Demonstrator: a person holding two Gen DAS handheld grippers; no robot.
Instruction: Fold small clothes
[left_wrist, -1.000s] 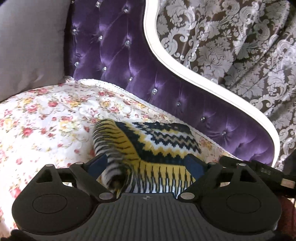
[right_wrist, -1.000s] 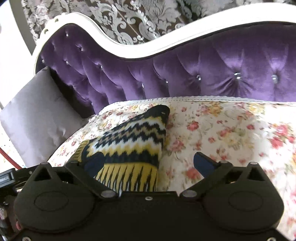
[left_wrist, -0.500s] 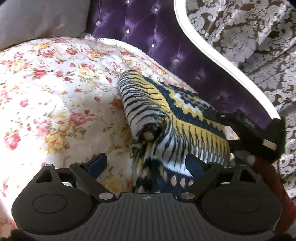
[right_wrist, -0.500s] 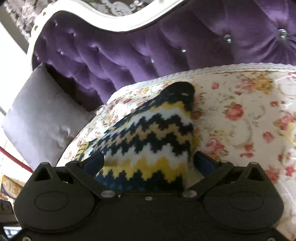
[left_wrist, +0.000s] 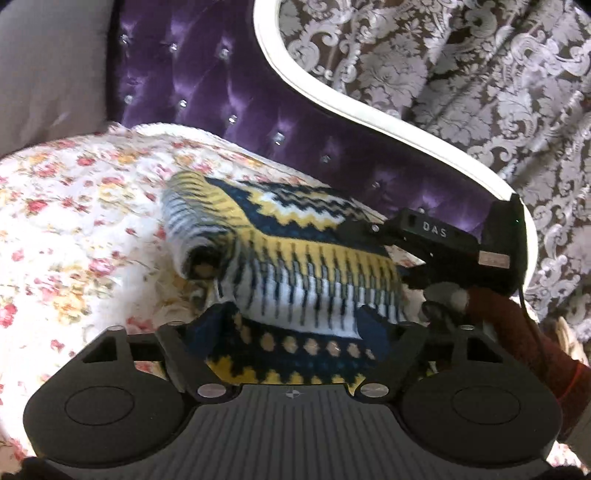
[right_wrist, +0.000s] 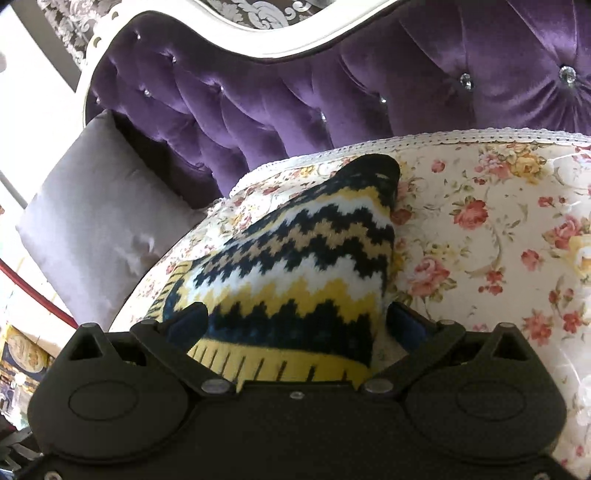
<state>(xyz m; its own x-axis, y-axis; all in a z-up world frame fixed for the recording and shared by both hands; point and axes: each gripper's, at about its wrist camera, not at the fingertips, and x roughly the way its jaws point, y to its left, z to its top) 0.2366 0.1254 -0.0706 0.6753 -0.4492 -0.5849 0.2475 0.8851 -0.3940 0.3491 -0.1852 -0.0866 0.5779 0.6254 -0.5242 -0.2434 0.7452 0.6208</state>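
Observation:
A small knitted garment (left_wrist: 295, 258) with yellow, navy and white zigzag bands lies folded on the floral sofa cover (left_wrist: 74, 229). Its left edge is rolled over. My left gripper (left_wrist: 295, 325) is open, its fingers straddling the near edge of the garment. My right gripper (right_wrist: 299, 321) is open too, with the garment (right_wrist: 295, 266) lying between its fingers. In the left wrist view the right gripper's black body (left_wrist: 443, 247) and a red-sleeved arm (left_wrist: 517, 332) sit at the garment's right side.
A purple tufted sofa back (left_wrist: 207, 92) with a white frame (left_wrist: 369, 110) rises behind the seat. A grey cushion (right_wrist: 92, 229) leans at the sofa's end. Patterned curtains (left_wrist: 461, 74) hang behind. Floral cover (right_wrist: 498, 240) stretches to the right of the garment.
Both grippers have moved in over the garment, which now lies between their open fingers. The garment's left part has been folded over and its edge rolled.

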